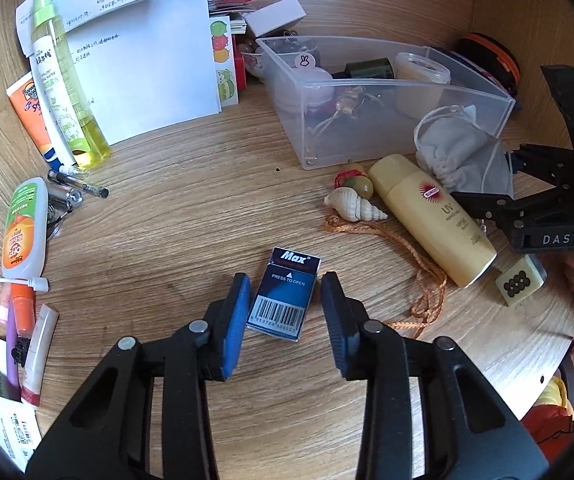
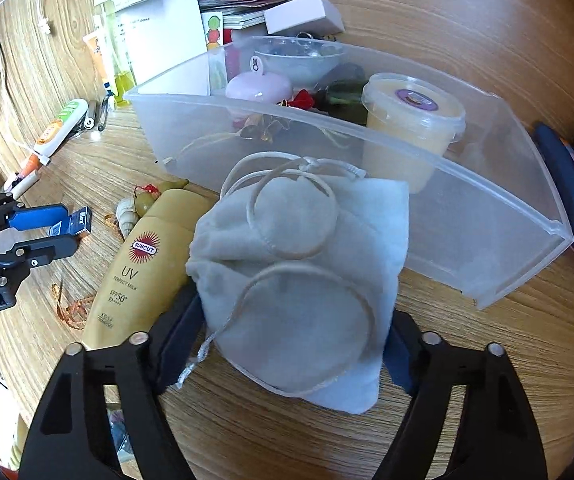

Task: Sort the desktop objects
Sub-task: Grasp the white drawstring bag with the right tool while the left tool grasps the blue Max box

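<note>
At the far left of the wooden tabletop (image 1: pixel 191 208) we see a tall yellow-green spray bottle (image 1: pixel 67 92) lying on white papers (image 1: pixel 143 68), with an orange tube (image 1: pixel 33 116) beside it and a white squeeze bottle (image 1: pixel 23 232) nearer to us. Toward the middle, our left gripper (image 1: pixel 285 304) points down at a small blue Max box (image 1: pixel 285 292) that lies flat. The box sits between the blue pads; the left pad looks to be touching its edge, while a narrow gap shows at the right pad, so the jaws stand narrow around it without a clear grip. Just right of the box lie a seashell (image 1: pixel 353 204) and an orange braided cord (image 1: pixel 423 280). Next comes a yellow sunscreen bottle (image 2: pixel 139 264) on its side. Against it rests a pale drawstring pouch (image 2: pixel 303 276), which sits between the wide jaws of our right gripper (image 2: pixel 287 352). Whether those pads press the cloth we cannot tell. Beyond the pouch stands a clear plastic bin (image 2: pixel 487 216) that holds a lidded cream tub (image 2: pixel 415 120) and a pink round case (image 2: pixel 259 86).
</note>
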A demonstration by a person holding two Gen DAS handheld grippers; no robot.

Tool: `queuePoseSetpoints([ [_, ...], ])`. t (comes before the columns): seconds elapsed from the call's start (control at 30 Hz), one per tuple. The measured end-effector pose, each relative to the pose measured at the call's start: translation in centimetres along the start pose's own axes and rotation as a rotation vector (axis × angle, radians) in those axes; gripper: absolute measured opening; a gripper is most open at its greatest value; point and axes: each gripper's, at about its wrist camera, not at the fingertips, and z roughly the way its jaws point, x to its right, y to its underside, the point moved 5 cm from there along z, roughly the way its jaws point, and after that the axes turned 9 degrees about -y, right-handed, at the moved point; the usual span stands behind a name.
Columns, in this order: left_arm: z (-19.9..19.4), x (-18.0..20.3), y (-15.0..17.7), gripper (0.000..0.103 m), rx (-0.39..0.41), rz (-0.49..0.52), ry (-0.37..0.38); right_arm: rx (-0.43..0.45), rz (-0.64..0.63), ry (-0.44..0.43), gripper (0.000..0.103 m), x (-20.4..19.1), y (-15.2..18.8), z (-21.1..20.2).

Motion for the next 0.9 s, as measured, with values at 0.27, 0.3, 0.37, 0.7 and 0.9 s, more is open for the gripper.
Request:
queuePoseSetpoints([
  [0.27, -0.4, 1.5, 0.1, 0.026, 0.001, 0.026, 0.002, 0.017, 0.008, 0.007, 0.051, 0.2, -0.1, -0.5],
  [0.3, -0.4, 1.7, 0.2, 0.026, 0.002, 0.025, 0.003, 0.021, 0.01, 0.006, 0.049, 0.2, 0.0, -0.6],
  [0.37, -0.5, 1.8, 0.3, 0.026, 0.005, 0.02, 0.0, 0.032, 0.01, 0.01, 0.047, 0.2, 0.0, -0.9],
  [0.7, -1.3, 1.6, 0.2, 0.026, 0.032, -0.067, 0.008, 0.098, 0.025, 0.02, 0.04, 0.6, 0.3, -2.6],
  [0.9, -2.5, 0.9, -0.2, 0.026, 0.062, -0.105, -0.001, 0.137, 0.037, 0.015, 0.039, 0.7, 0.4, -4.1],
])
